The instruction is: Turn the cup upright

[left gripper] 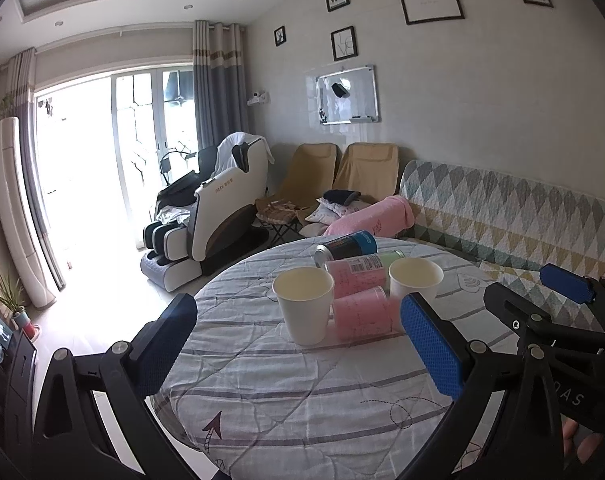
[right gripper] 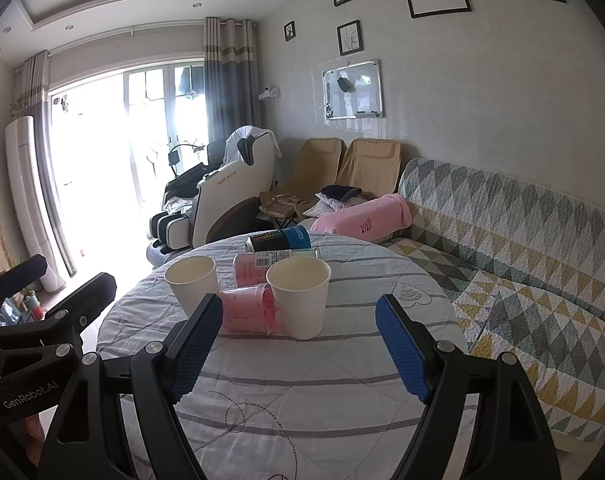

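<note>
Two white paper cups stand upright, mouths up, near the middle of the round desk: left white cup and right white cup. Between them lies a near pink cup on its side, touching or just beside both white cups; contact cannot be told for sure. Behind it, toward the far edge of the desk, a far pink cup also lies on its side, bearing a white barcode label. A pale green cup lies just beside it, mostly hidden. Farthest out, at the far edge, a dark can with a blue band lies on its side. The desk is covered by a striped quilted cloth. The left claw hovers above the near edge, fingers spread wide, pinching nothing, aimed at the left white cup. The right claw hovers likewise, spread wide and holding nothing, facing the right white cup. Beyond the desk sit a patterned sofa, a pink towel roll and a massage chair.
</note>
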Available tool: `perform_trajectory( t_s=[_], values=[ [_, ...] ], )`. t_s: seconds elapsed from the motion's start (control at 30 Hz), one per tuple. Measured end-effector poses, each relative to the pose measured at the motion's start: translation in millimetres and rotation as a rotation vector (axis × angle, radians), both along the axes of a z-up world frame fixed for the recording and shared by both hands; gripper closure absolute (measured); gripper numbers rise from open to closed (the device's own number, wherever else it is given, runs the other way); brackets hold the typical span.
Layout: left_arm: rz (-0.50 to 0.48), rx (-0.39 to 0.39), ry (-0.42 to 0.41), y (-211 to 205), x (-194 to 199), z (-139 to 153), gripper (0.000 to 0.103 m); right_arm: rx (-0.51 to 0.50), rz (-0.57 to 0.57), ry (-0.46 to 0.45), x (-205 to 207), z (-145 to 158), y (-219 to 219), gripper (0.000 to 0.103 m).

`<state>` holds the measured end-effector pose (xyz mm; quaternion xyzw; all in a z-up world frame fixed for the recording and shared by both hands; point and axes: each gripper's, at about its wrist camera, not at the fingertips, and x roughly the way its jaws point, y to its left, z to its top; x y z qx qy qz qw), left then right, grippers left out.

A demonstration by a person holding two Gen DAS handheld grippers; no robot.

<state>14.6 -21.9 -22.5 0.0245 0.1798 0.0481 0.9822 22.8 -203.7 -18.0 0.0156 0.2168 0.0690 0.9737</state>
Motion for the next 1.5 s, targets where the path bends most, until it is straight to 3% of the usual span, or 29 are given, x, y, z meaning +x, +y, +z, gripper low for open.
perform_trajectory(
  t_s=[1.5],
  values=[
    [-0.004,-0.008,0.018,9,15,-9,0.0,-0.012,0.001,0.046,18,-13,-1,0.023]
  ],
)
